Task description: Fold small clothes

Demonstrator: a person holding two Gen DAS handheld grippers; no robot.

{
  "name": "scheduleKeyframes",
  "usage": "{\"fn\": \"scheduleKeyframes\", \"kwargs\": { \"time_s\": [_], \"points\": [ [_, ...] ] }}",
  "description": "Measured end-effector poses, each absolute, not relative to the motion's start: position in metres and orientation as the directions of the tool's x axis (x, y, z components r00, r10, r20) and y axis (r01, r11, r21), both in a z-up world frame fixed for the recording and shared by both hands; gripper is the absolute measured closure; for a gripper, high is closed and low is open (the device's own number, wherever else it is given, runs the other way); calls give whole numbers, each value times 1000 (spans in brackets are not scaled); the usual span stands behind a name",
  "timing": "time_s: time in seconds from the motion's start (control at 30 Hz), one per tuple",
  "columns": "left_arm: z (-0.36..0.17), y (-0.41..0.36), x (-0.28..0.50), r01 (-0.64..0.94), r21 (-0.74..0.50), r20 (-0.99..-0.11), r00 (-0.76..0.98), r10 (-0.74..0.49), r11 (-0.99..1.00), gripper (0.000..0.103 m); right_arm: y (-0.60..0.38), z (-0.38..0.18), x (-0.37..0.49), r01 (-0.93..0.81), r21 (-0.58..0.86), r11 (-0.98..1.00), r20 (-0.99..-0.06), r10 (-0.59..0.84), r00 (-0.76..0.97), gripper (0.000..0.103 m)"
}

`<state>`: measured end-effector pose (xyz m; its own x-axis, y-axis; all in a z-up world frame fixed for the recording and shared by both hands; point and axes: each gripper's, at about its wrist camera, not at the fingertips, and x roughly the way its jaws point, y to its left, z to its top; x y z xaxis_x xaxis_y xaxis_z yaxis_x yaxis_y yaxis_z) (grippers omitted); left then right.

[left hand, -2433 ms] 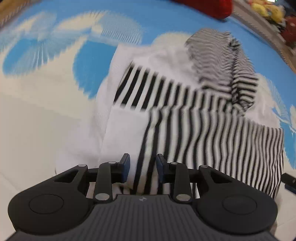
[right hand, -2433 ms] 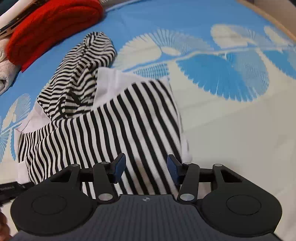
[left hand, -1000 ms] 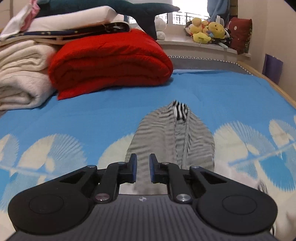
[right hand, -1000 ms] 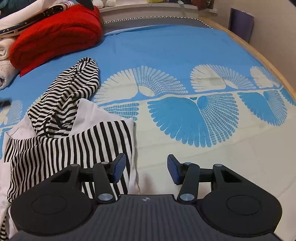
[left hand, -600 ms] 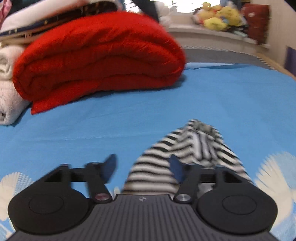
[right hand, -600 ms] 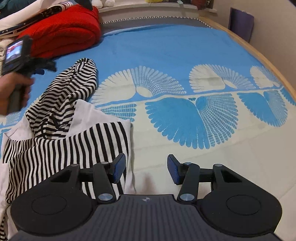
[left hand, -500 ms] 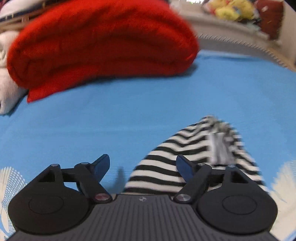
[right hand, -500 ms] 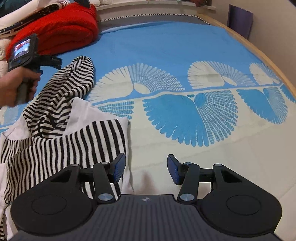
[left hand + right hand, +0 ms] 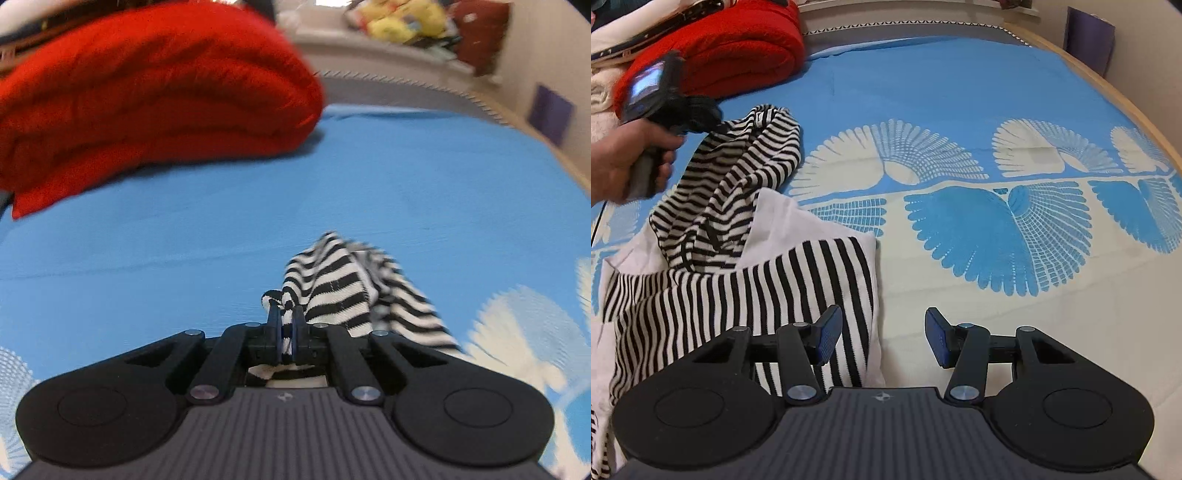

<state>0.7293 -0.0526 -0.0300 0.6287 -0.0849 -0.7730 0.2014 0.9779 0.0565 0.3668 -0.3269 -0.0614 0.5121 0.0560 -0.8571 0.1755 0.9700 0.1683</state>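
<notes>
Striped sleeve (image 9: 332, 291) now pinched by left fingers (image 9: 275, 325), right fingers (image 9: 827, 334) unchanged, spread

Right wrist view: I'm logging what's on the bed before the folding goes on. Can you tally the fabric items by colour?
Black-and-white striped garment, its far end pinched in the shut left gripper: 1
Red folded blanket: 1
Cream or white folded bedding at the left edge, partly cut off: at least 1
Blue patterned bedspread underneath: 1
Total: 4
</notes>
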Motion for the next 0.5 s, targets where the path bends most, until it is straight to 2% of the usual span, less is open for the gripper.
{"fn": "scheduleKeyframes", "kwargs": {
  "time_s": [0.2, 0.37, 0.43, 0.5],
  "points": [
    [16, -44, 616, 350, 39, -706, 672, -221, 936, 99, -329, -48, 365, 204, 204, 957, -836, 62, 545, 51],
    [50, -29, 457, 526, 84, -638, 681, -360, 846, 99, -325, -37, 361, 227, 254, 940, -811, 79, 579, 52],
    [52, -26, 383, 675, 124, -660, 603, -448, 727, 99, -325, -32, 359, 244, 281, 928, -797, 85, 597, 52],
    [46, -22, 327, 796, 135, -747, 473, -467, 590, 97, -325, -28, 357, 255, 301, 919, -785, 87, 613, 52]
  ]
}}
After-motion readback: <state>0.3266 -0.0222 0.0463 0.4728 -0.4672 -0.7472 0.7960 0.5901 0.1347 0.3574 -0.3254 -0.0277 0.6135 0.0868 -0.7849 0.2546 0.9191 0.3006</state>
